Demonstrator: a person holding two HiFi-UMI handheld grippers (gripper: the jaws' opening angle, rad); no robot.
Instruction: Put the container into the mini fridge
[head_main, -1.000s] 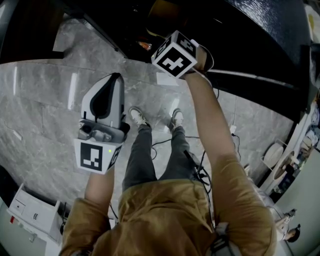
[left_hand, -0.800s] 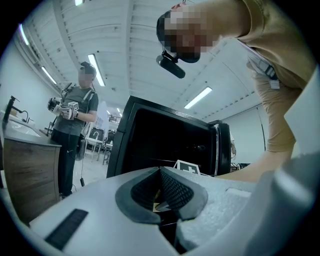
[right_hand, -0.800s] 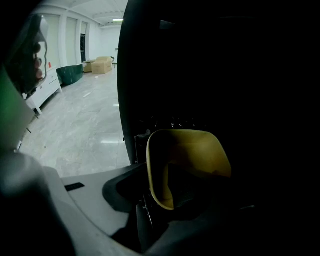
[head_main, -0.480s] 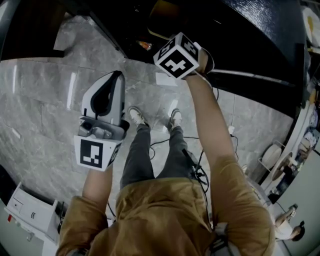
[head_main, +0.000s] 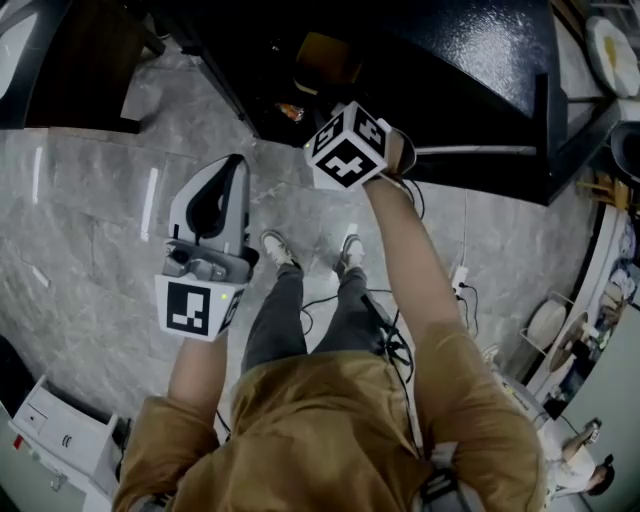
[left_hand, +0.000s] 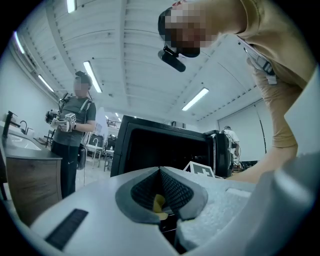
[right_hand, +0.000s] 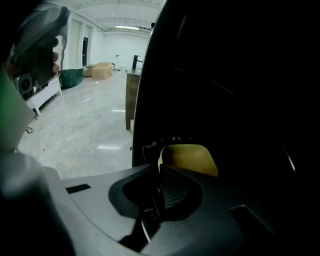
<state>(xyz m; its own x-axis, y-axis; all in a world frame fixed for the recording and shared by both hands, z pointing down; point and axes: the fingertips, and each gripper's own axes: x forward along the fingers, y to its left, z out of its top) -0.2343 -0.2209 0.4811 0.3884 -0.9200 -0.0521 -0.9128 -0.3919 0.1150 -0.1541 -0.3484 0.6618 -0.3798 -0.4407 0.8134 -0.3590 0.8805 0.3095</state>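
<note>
The right claw (right_hand: 161, 169), jaws just closed together with nothing between them, sits at the fridge (right_hand: 235, 75) mouth, the yellow container (right_hand: 192, 156) just beyond its tips inside, open floor (right_hand: 85, 125) past the fridge's edge on its left, while the left claw (left_hand: 160, 171), jaws together, faces the fridge from apart.

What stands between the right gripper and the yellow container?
Nothing visible. The container sits just beyond the right gripper, inside the dark mini fridge. The gripper's jaws have just been closing, with nothing between them.
</note>
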